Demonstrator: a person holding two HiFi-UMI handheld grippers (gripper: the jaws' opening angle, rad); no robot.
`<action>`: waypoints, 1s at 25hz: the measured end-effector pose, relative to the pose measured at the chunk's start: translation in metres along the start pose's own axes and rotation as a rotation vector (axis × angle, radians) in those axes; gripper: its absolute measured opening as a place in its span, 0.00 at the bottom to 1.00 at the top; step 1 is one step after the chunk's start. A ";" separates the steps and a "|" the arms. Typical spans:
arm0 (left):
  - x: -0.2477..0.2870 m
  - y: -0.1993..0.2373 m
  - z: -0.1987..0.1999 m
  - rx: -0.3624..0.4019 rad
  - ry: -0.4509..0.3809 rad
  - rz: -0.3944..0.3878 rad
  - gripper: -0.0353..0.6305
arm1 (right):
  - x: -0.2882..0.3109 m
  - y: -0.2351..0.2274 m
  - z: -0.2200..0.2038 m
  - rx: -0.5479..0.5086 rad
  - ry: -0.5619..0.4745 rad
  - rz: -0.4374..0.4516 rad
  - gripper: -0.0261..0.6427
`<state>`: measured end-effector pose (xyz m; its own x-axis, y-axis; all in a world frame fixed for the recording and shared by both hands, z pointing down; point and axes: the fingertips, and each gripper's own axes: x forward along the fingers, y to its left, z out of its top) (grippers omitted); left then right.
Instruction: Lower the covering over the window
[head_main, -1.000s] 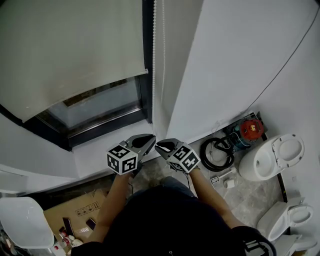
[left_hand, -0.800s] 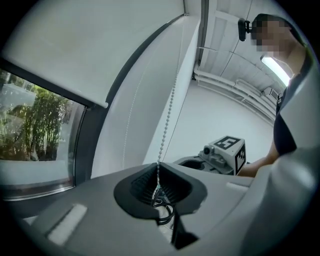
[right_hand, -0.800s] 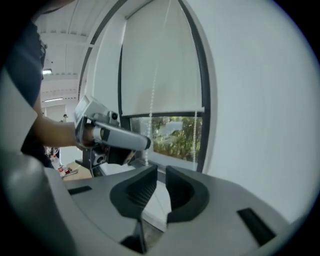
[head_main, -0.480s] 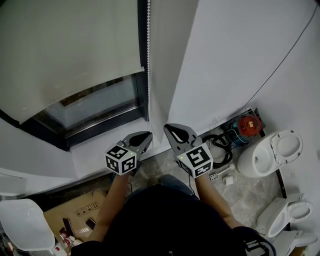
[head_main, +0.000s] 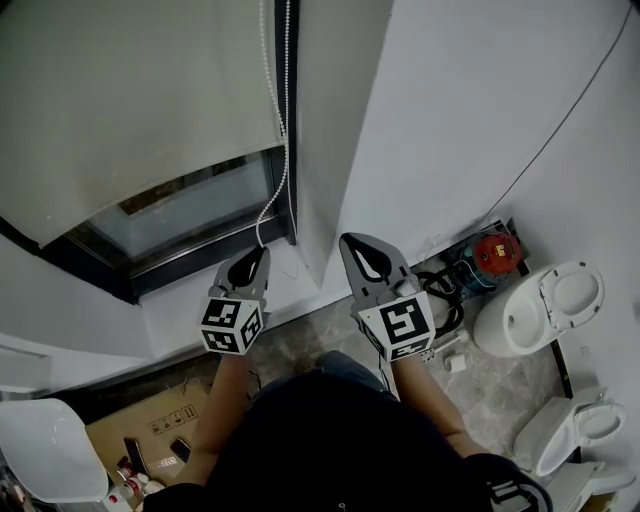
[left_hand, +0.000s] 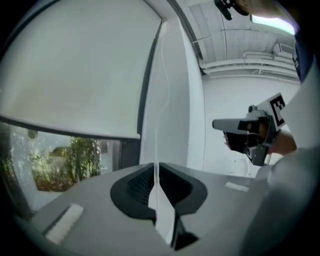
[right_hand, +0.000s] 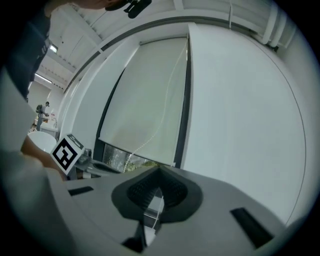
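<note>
Clamping bead cord (head_main: 286, 140) in left gripper (head_main: 254, 256) | cord upright, bottom slanting left | right gripper (head_main: 362, 244) closed

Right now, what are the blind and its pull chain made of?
The blind looks like matte off-white fabric: it hangs flat with no glare. The pull chain is a string of small white beads, probably plastic; painted metal can't be ruled out.

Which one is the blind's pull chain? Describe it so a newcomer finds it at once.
Start at the pale roller blind, drawn partway down the window. At its right edge, against the dark frame, hangs a thin white bead chain that curves into the left gripper. Unlike the thick black cable coil on the floor, it is slender and beaded.
</note>
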<state>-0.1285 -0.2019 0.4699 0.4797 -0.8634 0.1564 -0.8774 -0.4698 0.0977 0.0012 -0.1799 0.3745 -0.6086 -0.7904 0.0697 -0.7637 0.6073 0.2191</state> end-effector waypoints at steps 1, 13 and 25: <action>-0.007 0.009 0.017 0.009 -0.044 0.045 0.09 | -0.001 -0.003 0.004 0.002 -0.012 -0.011 0.06; -0.076 0.010 0.168 0.128 -0.308 0.235 0.07 | -0.015 -0.037 0.086 -0.049 -0.168 -0.189 0.06; -0.083 0.002 0.183 0.138 -0.330 0.230 0.07 | -0.020 -0.039 0.102 -0.075 -0.187 -0.210 0.06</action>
<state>-0.1717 -0.1647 0.2772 0.2615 -0.9508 -0.1663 -0.9652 -0.2586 -0.0387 0.0214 -0.1800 0.2652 -0.4734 -0.8655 -0.1637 -0.8633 0.4189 0.2814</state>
